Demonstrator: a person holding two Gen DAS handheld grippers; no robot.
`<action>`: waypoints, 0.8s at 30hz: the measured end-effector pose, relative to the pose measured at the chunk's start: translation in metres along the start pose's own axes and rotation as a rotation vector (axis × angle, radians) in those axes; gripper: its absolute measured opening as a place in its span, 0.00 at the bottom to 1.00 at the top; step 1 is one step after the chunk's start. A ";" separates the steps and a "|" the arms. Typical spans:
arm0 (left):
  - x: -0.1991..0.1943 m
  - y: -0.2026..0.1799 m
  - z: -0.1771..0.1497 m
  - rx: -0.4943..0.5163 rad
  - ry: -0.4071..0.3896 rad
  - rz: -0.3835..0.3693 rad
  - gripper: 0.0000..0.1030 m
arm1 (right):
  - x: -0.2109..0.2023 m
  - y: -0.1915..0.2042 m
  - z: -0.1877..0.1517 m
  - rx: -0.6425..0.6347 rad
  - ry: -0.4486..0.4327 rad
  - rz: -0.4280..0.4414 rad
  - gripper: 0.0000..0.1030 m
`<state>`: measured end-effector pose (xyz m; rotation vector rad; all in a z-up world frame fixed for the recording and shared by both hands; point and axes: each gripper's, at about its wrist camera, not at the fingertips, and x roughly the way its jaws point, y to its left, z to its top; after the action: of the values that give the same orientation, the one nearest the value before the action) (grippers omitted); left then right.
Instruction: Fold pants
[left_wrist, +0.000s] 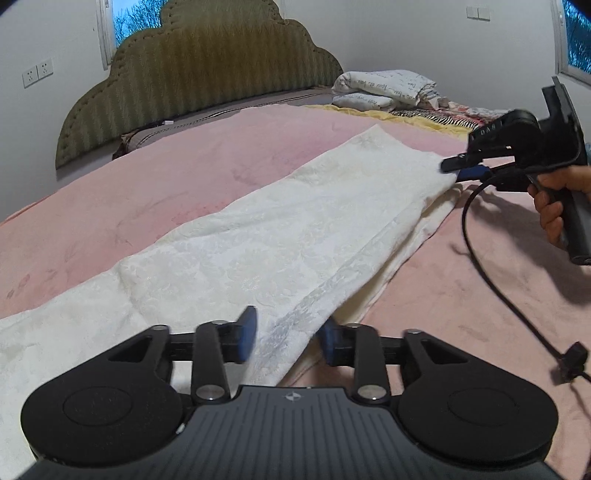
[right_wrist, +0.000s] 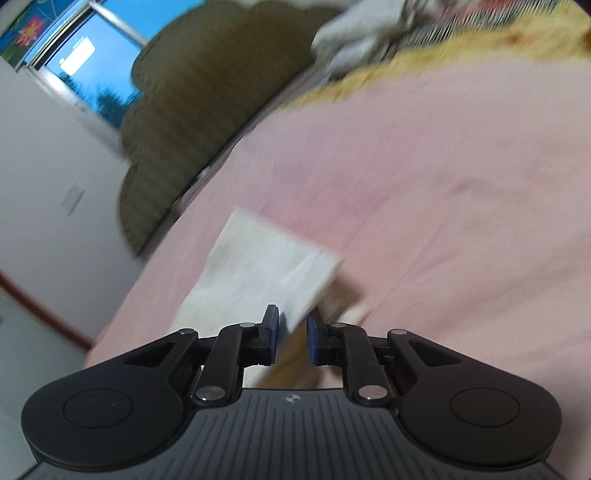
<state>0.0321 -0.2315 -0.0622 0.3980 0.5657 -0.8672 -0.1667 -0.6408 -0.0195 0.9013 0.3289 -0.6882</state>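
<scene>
White patterned pants lie stretched across a pink bedspread, legs folded one over the other. My left gripper has its blue pads on either side of a raised edge of the pants near the camera, jaws partly apart with cloth between them. My right gripper, held in a hand at the right, pinches the far leg end and lifts it slightly. In the blurred right wrist view the leg end runs into that gripper, between its narrow-set pads.
A green padded headboard stands at the back. Folded white bedding and a striped cloth lie at the far right of the bed. A black cable hangs from the right gripper over the bedspread. Wall sockets are at left.
</scene>
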 end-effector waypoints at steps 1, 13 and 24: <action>-0.005 0.004 0.001 -0.017 -0.002 -0.036 0.53 | -0.011 -0.002 0.000 -0.015 -0.063 -0.071 0.16; -0.010 0.039 0.008 -0.161 -0.019 0.091 0.68 | 0.016 0.035 -0.034 -0.137 0.103 0.070 0.16; -0.001 0.054 -0.005 -0.229 0.005 0.102 0.68 | -0.011 0.008 -0.041 0.022 0.220 0.176 0.58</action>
<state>0.0734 -0.1962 -0.0603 0.2185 0.6369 -0.6944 -0.1687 -0.5999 -0.0326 1.0166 0.4319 -0.4319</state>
